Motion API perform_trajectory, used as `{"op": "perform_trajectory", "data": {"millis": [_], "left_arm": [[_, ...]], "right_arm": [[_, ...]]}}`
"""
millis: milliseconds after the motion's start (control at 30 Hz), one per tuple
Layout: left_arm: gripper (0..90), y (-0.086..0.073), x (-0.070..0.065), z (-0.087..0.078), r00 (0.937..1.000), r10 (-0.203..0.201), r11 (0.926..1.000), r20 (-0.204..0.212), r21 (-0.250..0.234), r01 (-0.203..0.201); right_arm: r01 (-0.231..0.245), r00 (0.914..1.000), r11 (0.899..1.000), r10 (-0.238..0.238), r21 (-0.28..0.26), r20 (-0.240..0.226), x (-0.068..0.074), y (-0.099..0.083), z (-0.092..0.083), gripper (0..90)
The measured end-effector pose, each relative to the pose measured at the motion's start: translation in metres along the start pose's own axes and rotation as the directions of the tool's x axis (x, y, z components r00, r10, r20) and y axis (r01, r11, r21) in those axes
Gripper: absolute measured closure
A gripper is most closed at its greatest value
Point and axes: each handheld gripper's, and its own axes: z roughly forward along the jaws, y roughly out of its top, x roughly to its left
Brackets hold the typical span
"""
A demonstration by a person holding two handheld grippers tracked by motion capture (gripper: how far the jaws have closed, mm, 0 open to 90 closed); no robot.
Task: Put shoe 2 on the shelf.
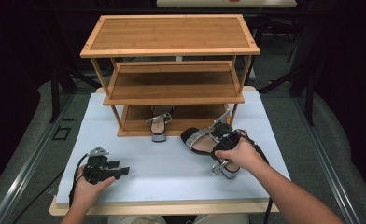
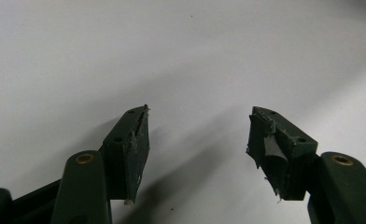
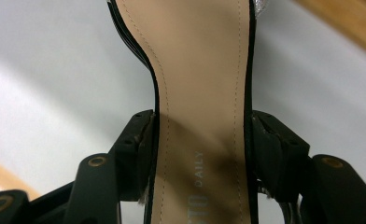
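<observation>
The desk is a pale, white-topped surface with a wooden edge along the near side. At its far half stands a three-tier wooden shoe rack, its top board and middle shelf bare. On the bottom shelf sits one sandal, upright, its heel toward the back and its toe reaching past the shelf's front edge toward the person.

A second sandal, black-soled with a silver strap and a tan insole, lies in front of the rack at the right, near the rack's lower right corner, with its toe pointing left. The right tool grips it near the heel end: in the right gripper view the two black jaws press against both edges of the narrow waist of the insole, clamped on the shoe, with printed lettering showing between them. The right hand wraps the tool from behind.

The left tool rests low over the desk near the front left, well apart from both sandals, held by the left hand. In the left gripper view its jaws stand apart with bare white desk between them, and the worn pads touch nothing.
</observation>
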Motion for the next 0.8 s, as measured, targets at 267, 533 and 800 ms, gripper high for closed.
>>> {"op": "perform_trajectory", "data": {"millis": [267,533,800], "left_arm": [[38.4,-0.001,0.002,-0.001,1.0000,-0.002,1.0000,0.004,0.001,0.002],[38.4,-0.001,0.002,-0.001,1.0000,-0.003,1.0000,0.007,0.004,0.003],[38.4,-0.001,0.002,0.002,1.0000,-0.001,0.9999,0.008,0.011,0.001]], "right_arm": [[-0.050,0.9984,0.998,0.051,-0.022,0.023,0.002,0.029,0.009,42.3],[-0.143,0.9887,0.989,0.144,-0.026,0.042,-0.001,0.047,0.025,42.2],[-0.190,0.9780,0.981,0.193,-0.044,0.080,-0.005,0.049,0.033,41.7]]}}
